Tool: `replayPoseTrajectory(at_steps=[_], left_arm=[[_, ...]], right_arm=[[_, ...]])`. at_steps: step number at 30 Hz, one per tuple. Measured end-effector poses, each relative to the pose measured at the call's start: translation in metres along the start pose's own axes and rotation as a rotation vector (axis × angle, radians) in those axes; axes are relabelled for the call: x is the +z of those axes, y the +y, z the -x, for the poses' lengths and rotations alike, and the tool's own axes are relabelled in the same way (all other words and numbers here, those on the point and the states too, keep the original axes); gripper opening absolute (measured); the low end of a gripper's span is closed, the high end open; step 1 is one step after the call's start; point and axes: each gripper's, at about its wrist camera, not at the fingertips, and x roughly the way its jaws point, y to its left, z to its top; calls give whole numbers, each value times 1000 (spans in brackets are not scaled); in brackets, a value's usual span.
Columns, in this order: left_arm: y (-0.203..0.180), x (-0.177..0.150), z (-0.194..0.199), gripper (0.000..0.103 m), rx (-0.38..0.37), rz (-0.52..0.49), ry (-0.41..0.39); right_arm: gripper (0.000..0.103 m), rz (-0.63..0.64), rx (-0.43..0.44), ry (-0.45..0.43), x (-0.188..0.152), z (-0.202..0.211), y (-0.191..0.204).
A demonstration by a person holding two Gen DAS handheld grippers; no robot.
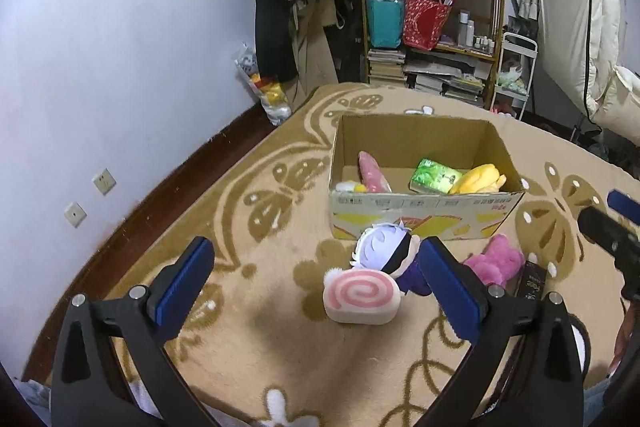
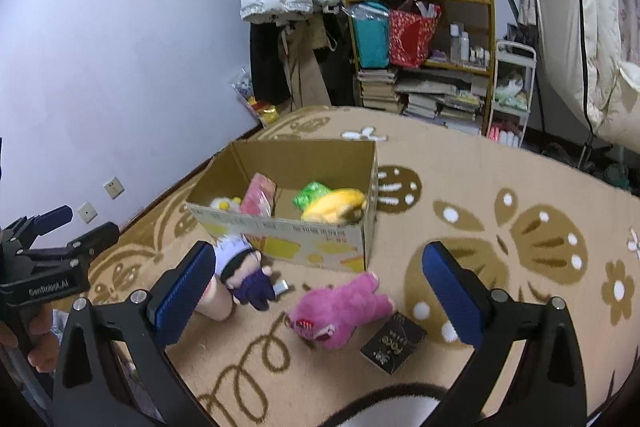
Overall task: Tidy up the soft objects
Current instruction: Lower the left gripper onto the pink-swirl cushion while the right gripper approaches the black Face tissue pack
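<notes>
— Bedroom, blanket-covered bed: we hold our left claw point(image 1: 316, 285) with its blue pads spread wide and empty above the swirl-roll cushion point(image 1: 362, 297), our right claw point(image 2: 320, 293) equally spread and empty over the pink plush bear point(image 2: 340, 311). What could go wrong here?

— The roll lies touching the small doll point(image 1: 386, 249) with pale hair and a dark band. If we close without care, we judge we could pinch the doll's head too, or nudge both against the cardboard box point(image 1: 424, 217) just behind.

— And on our right?

— A flat dark booklet point(image 2: 394, 345) lies just beside the bear. It looks stiff, not soft; we risk scooping it up by mistake. The bear's shaggy pile probably compresses, so a shallow grip may slip.

— Textures?

— The roll is a smooth, squat cylinder of foam-like plush with a pink spiral. Inside the box lie a yellow plush point(image 1: 478, 181), a crinkly green packet point(image 1: 434, 177) and a pink plush point(image 1: 374, 173). The blanket point(image 1: 280, 347) is fuzzy tan with brown butterflies.
</notes>
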Motion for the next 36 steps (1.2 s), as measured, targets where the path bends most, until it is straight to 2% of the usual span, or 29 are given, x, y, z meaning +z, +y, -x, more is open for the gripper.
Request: replayPoseTrajectory(at_steps=[9,18,20,36], left_arm=[[1,-9,-35,101,-27,27,80],[1,-14,-65,101,-16,33,147],[-1,-16,-71,101,-16,35,165],[-20,-25,-100,101,-4,-38,246]], right_arm=[[103,-58,-13,58,-20,-23,-21],[103,-128,-40,118,-41,-51,-47],[95,-155,-40,123,-43,-56,-53],[89,-261,-69,236,-66,-96,-78]])
